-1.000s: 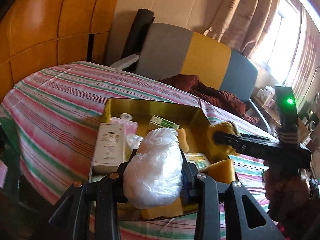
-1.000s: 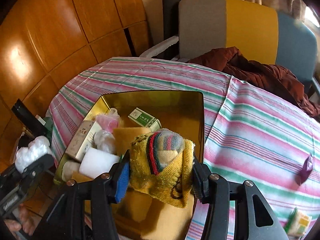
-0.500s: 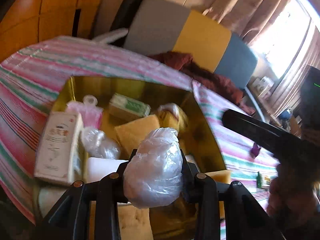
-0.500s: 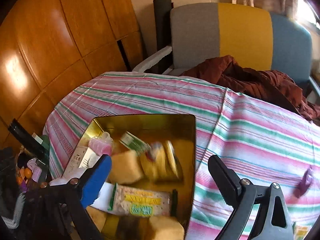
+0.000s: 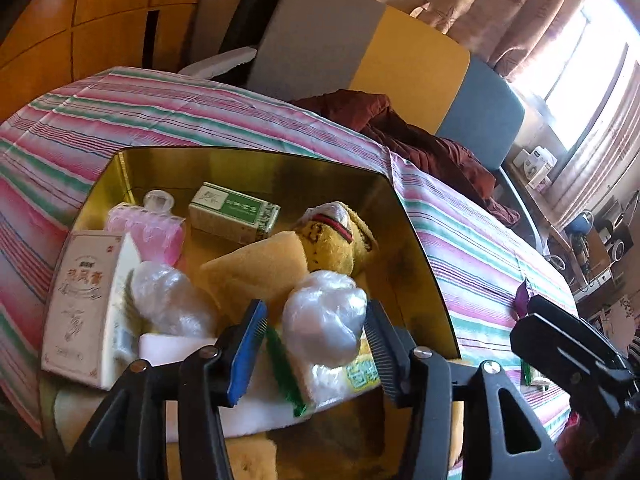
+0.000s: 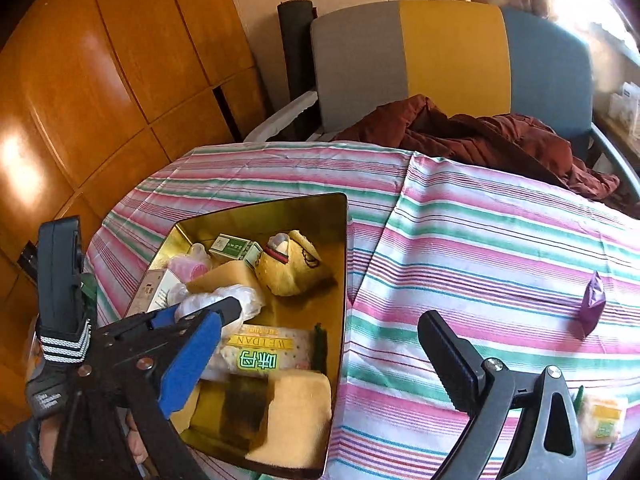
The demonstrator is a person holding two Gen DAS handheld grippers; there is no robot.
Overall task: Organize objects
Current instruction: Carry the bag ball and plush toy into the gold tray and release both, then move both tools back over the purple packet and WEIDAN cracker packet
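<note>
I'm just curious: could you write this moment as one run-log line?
left gripper: opening around plastic-wrapped bundle | right gripper: open, empty | gold tin: sock roll inside

You're in a lived-in home room, not a lab. Evidence: striped tablecloth [image 6: 480,240] over the table, grey-yellow-blue upholstered chair [image 6: 448,56] with a maroon garment [image 6: 480,136] dumped on it, wood-panelled wall [image 6: 100,80], patterned curtains [image 5: 520,12] at a sunlit window, cluttered side shelf [image 5: 592,240] with household bits. Gold tin [image 5: 420,248] holds sponges, small boxes, a sock.

left tongs [image 5: 316,334] opening, right tongs [image 6: 320,352] seemingly wide
</note>
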